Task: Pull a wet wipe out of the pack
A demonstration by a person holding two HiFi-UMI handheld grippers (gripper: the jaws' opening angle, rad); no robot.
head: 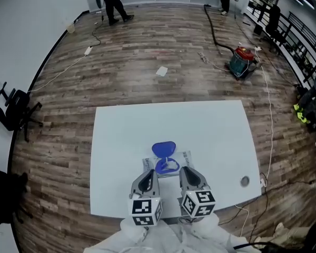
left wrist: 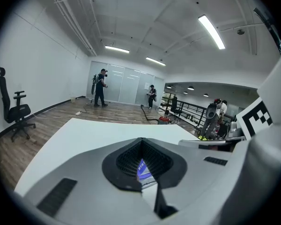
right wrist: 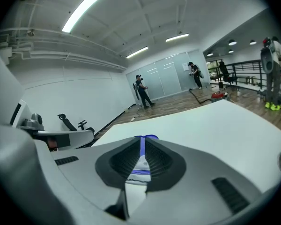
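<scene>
The wet wipe pack [head: 171, 168] lies flat near the front of the white table [head: 210, 136], and its blue lid [head: 164, 149] stands flipped open on the far side. Both grippers hover just in front of it. My left gripper [head: 152, 173] is at the pack's near left corner and my right gripper [head: 186, 171] at its near right corner. Each has its jaws together with nothing held. Through the slit of the left gripper [left wrist: 147, 182] a sliver of the pack [left wrist: 143, 168] shows. The right gripper [right wrist: 136, 182] looks along the pack [right wrist: 140, 170] to the upright lid [right wrist: 142, 144].
A small round disc [head: 245, 181] lies near the table's right front corner. On the wooden floor beyond are a red and teal vacuum [head: 242, 61] with its hose, cables and a sheet of paper [head: 161, 71]. An office chair [head: 13, 109] stands at the left. Two people stand at the far wall.
</scene>
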